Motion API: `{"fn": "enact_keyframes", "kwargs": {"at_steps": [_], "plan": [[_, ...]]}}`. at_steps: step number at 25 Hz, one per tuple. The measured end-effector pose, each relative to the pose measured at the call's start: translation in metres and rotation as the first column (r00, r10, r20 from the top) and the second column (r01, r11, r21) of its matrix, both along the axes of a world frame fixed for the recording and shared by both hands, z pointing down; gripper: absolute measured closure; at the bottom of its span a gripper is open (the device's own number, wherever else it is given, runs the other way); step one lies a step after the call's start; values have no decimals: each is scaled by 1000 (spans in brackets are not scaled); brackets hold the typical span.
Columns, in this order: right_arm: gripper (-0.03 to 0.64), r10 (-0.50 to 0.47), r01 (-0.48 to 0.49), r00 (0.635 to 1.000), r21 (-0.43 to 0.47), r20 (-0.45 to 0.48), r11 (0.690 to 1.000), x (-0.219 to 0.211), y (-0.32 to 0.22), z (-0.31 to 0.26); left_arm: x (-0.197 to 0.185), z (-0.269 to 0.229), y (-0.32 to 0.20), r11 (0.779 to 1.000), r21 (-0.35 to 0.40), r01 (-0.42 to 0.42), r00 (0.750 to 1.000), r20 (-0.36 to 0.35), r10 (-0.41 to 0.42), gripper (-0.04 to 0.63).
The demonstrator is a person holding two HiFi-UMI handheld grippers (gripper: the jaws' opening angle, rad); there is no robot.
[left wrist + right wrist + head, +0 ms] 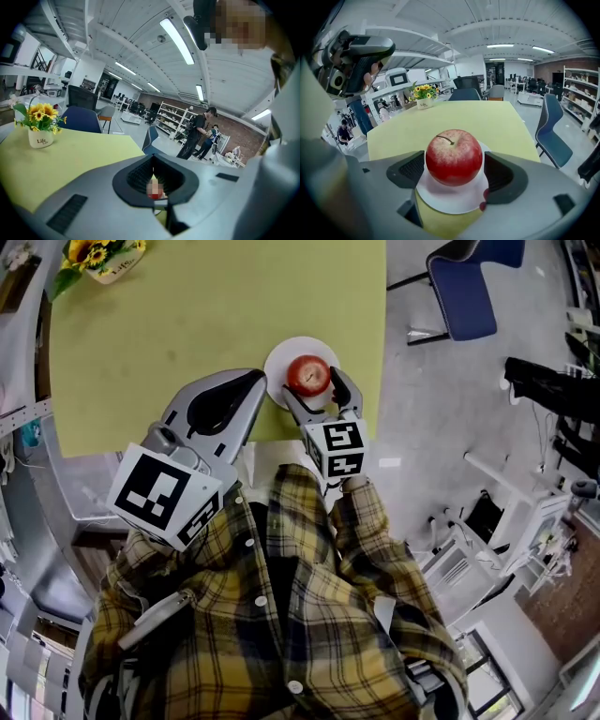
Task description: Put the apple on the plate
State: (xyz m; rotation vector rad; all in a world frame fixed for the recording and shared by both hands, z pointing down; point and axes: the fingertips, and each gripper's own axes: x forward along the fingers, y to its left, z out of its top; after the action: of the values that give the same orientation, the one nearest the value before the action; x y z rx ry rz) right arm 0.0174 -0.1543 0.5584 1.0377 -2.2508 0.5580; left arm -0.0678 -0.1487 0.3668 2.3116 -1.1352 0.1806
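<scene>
Bright ceiling-strip light (fisheye-warped edges)

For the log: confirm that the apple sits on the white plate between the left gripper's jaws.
Wrong gripper. The apple sits on the white plate between the jaws of the right gripper, as the right gripper view shows.

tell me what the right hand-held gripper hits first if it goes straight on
The apple. It sits on the white plate, directly between the right hand-held gripper's jaws, so going on would likely push it across the plate.
</scene>
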Motion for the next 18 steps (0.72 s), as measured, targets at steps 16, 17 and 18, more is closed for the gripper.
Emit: {"fn": "enact_keyframes", "kwargs": {"at_steps": [16, 17, 18], "plan": [[242, 40, -41, 998, 41, 44, 998, 3, -1, -21, 0, -7, 2, 1000, 28, -1, 1000, -8, 1, 588], [242, 36, -38, 998, 45, 47, 998, 3, -1, -25, 1, -10, 2, 999, 33, -3, 1000, -11, 3, 588], [242, 31, -33, 998, 50, 50, 998, 3, -1, -30, 3, -13, 0, 999, 41, -6, 1000, -16, 6, 588]]}}
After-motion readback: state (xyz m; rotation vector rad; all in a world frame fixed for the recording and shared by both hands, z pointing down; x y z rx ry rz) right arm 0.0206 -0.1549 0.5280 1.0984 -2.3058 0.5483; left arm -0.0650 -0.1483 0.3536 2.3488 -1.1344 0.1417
